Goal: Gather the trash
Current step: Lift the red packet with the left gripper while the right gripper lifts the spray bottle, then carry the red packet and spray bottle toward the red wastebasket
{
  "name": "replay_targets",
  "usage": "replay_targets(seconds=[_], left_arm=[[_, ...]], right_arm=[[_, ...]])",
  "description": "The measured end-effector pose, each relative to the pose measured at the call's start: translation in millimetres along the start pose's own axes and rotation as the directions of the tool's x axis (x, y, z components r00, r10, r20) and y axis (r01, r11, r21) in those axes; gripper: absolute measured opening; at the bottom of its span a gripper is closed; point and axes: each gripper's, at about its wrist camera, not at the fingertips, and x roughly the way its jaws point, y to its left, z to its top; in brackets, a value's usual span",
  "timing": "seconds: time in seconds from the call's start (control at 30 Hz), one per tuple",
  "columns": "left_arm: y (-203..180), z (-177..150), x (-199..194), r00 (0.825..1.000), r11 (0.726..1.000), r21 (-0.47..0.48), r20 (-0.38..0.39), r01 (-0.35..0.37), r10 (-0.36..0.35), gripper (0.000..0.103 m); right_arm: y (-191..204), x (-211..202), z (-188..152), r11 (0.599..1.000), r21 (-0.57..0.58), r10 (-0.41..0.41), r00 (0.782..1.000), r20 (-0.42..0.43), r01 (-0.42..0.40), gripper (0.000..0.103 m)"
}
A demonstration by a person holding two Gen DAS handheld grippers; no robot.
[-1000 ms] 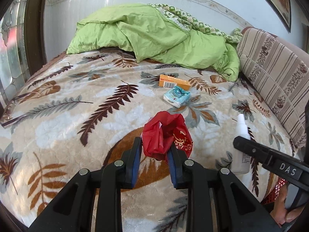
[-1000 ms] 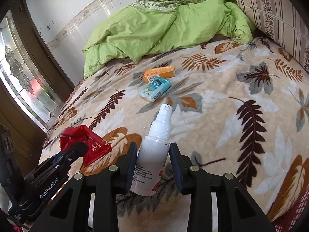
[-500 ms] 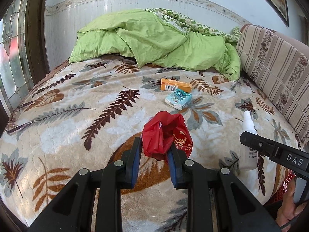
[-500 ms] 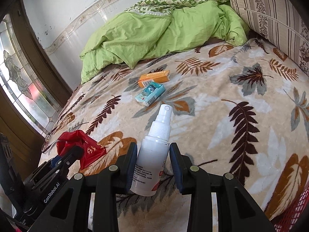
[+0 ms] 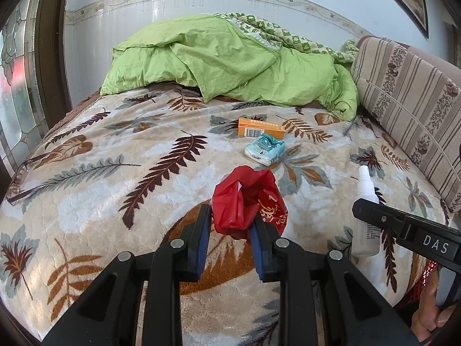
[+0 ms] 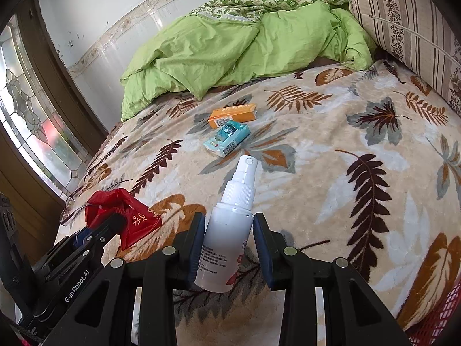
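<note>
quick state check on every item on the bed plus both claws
crumpled red plastic bag: clamped in left claw
white plastic spray bottle: capped, gripped in right claw
orange cardboard box: closed, flat on blanket
pale blue tissue pack: lying beside the box
green quilt: rumpled at the far end

A blanket [image 5: 86, 190] covers the bed, with a crumpled quilt [image 5: 230, 63] heaped at its far end against the wall [image 5: 86, 43] and a cushion [image 5: 409, 101] standing along the right edge. Near the middle of the blanket lies a box [image 5: 260, 127], and just in front of it, touching or nearly so, a tissue pack [image 5: 265, 149]. Nearer still, the left gripper [image 5: 230, 230] has a plastic bag [image 5: 247, 199] between its fingers. To its right, the right gripper [image 6: 229, 243] has a spray bottle [image 6: 230, 225] between its fingers, nozzle pointing toward the tissue pack. A window [image 6: 28, 121] stands at the left.
</note>
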Motion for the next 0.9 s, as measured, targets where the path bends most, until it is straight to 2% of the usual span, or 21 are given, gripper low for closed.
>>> replay_targets(seconds=[0.9], left_arm=[[-5.5, -3.1, -3.5, 1.0, 1.0, 0.026, 0.01, 0.01, -0.01, 0.025]], right_arm=[[0.3, -0.1, 0.9, 1.0, -0.002, 0.002, 1.0, 0.003, -0.002, 0.036]])
